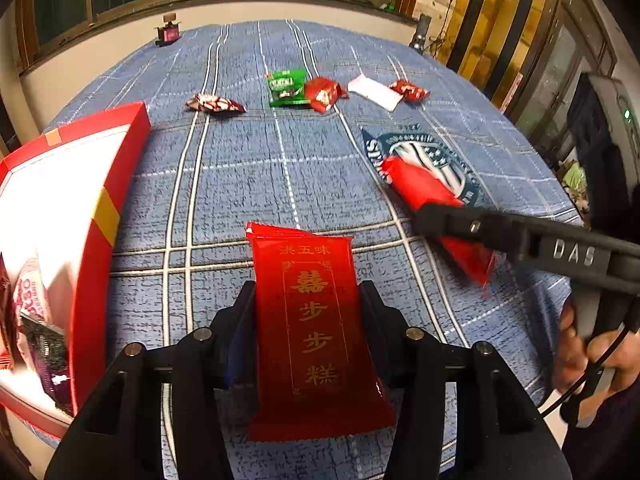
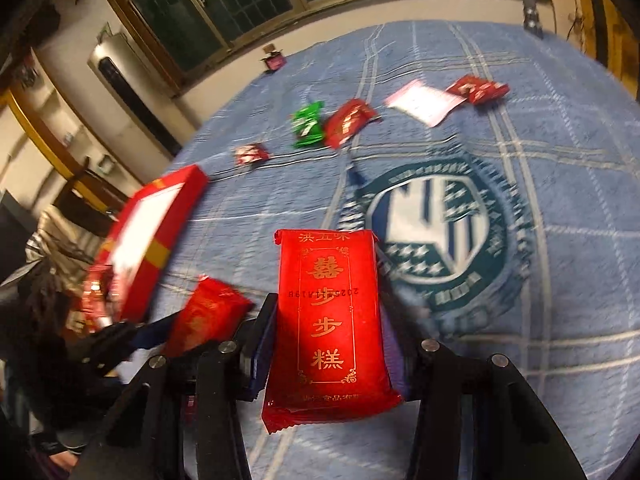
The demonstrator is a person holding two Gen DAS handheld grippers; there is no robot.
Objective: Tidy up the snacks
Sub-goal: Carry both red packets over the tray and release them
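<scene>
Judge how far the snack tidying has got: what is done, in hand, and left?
Done: a few packets lie in the red box. In hand: each tongs, left and right, grips a red cake packet. Left: the green packet and several red sweets on the blue cloth.

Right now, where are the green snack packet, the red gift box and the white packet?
green snack packet [image 1: 286, 88], left wrist view, middle of its face.
red gift box [image 1: 100, 224], left wrist view, yellow band on its side wall.
white packet [image 2: 424, 102], right wrist view, its centre.
</scene>
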